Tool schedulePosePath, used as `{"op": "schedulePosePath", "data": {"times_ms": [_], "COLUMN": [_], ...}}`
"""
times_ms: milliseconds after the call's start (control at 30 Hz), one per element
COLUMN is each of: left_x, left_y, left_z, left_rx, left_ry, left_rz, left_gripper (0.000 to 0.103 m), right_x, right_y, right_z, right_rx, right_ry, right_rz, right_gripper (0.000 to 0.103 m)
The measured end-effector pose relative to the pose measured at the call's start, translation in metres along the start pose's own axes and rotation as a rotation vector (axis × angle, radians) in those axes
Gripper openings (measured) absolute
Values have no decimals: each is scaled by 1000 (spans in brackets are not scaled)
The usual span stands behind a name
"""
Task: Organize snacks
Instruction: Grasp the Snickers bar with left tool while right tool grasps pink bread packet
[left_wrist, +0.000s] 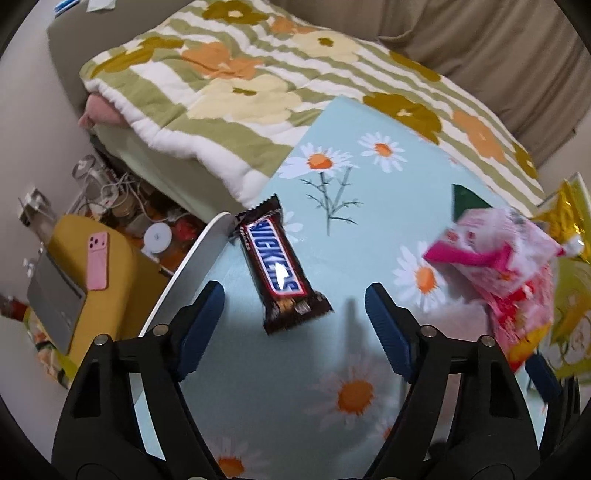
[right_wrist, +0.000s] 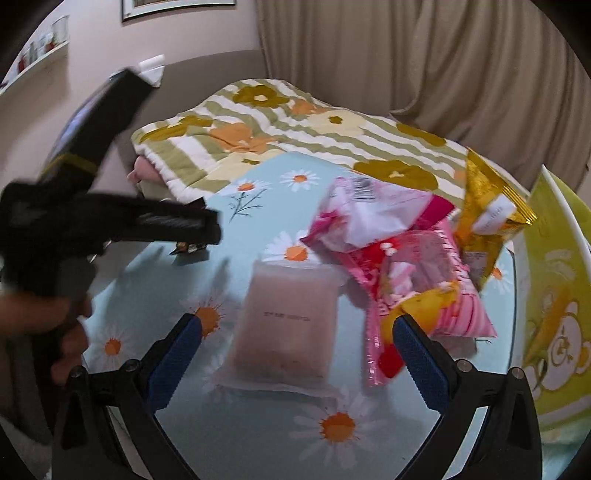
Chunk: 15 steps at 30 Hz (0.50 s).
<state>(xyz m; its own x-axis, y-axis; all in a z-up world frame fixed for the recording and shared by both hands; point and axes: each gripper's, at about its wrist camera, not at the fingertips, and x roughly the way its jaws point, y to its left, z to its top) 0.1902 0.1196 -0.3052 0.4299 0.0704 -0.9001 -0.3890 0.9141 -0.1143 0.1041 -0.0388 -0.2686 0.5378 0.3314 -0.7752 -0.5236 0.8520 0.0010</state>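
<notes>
A yellow-green box (right_wrist: 554, 325) stands at the table's (left_wrist: 258, 369) right edge; its contents are hidden. The Snickers bar (left_wrist: 280, 266) lies flat just ahead of the left gripper (left_wrist: 295, 306), between its wide-open, empty fingers. The right gripper (right_wrist: 297, 339), also wide open and empty, hovers over a pale pouch (right_wrist: 288, 325), with pink packets (right_wrist: 406, 258) and a gold bag (right_wrist: 487, 210) piled just beyond.

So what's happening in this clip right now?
A person with a gripper in each hand is sorting snacks on a daisy-print table. The left gripper is open, with a Snickers bar lying flat between its fingers, not gripped. The right gripper is open over a pale pink packet. Pink snack bags and a gold bag are piled beside it.
</notes>
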Motion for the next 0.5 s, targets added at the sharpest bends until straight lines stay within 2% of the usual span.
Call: {"op": "schedulePosePath", "data": {"times_ms": [133, 300, 500], "left_x": [12, 16, 18], "left_y": [3, -1, 0], "left_z": [4, 7, 12], "left_rx": [-18, 2, 40], "left_ry": [8, 13, 12], "left_rz": [17, 37, 57], "left_gripper": [67, 48, 37], "right_x": [8, 14, 20], "right_y": [4, 3, 6], "right_z": [-2, -4, -2], "right_rx": [-1, 12, 20], "right_ry": [13, 35, 48], "right_rz": [20, 30, 29], "right_gripper": [103, 103, 103]}}
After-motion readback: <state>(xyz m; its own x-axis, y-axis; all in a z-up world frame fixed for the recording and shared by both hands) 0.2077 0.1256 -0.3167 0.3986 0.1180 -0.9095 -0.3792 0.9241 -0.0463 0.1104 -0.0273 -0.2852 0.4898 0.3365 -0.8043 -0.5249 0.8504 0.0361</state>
